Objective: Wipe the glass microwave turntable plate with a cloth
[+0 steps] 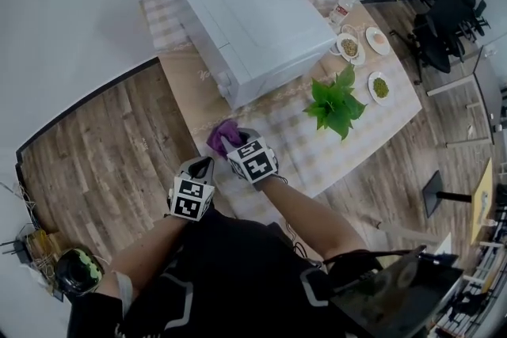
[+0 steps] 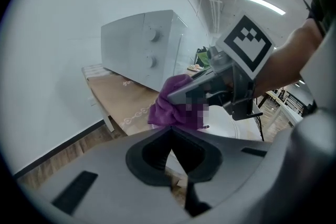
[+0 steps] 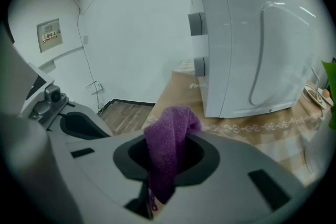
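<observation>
— Wiping already, or only poised?
— Under way, I judged. My right gripper (image 3: 167,136) clenched the purple cloth (image 3: 165,160) against the glass plate (image 2: 239,128), near the microwave (image 3: 252,44). How much was clean, I couldn't tell.
— And the left gripper (image 2: 170,128)?
— Pinched shut, seemingly on the rim. The plate lay roughly flat; round, so no long axis.

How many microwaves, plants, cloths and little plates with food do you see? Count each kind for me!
white microwave: 1
green plant: 1
purple cloth: 1
little plates with food: 3
Total: 6
</observation>
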Tool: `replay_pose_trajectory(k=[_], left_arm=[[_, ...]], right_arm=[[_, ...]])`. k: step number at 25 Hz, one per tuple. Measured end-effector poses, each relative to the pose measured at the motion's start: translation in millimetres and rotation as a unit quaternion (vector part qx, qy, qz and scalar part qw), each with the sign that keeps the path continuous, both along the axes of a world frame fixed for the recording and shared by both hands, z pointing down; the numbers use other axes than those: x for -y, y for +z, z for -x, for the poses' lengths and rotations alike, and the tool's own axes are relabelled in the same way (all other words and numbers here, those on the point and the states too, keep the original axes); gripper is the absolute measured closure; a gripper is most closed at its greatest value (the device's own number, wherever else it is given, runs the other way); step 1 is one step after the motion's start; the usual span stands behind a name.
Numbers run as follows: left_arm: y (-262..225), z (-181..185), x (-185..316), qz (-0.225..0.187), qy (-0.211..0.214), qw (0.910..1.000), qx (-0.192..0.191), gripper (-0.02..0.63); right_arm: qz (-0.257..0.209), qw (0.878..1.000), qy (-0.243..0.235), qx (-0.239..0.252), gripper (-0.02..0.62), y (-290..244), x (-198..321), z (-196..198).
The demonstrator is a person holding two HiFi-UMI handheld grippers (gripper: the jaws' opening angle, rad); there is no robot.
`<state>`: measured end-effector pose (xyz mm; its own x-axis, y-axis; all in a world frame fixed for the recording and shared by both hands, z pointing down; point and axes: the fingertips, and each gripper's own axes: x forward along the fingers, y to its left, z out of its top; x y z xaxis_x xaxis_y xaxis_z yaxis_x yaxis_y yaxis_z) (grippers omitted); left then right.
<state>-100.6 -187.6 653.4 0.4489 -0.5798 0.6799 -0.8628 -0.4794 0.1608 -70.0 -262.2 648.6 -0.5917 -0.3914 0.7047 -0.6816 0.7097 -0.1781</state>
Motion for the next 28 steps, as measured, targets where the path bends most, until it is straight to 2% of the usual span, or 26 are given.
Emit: replay_pose_trajectory(k=[5,9,13,19,23,28], left_arm=[[19,-9,0,0.020,0.001,0.9998,-0.001,0.598],[28,-21,-2,0.037,0.024,0.9990,0.010,0.598],[35,-26,-2,0.030,0.031,0.9989,0.016,0.598],[43,-21,-3,0.043,0.008,0.9989,0.013,0.598],[41,-21,-2,0.043,0.009,0.9990,0.013,0.598],[40,-21,-2,0.039,0.012,0.9991,0.010,0.598]], right_arm=[[0.011,1.000,0.008,-0.027,0.522,18,8,-6],[0.013,0.999,0.021,-0.036,0.522,24,12,-18],[0.017,0.998,0.038,-0.046,0.522,30,14,-43],[0.017,0.997,0.050,-0.048,0.520,33,13,-75],[0.020,0.996,0.070,-0.056,0.520,33,11,-99],[0.021,0.992,0.099,-0.072,0.518,33,9,-147]])
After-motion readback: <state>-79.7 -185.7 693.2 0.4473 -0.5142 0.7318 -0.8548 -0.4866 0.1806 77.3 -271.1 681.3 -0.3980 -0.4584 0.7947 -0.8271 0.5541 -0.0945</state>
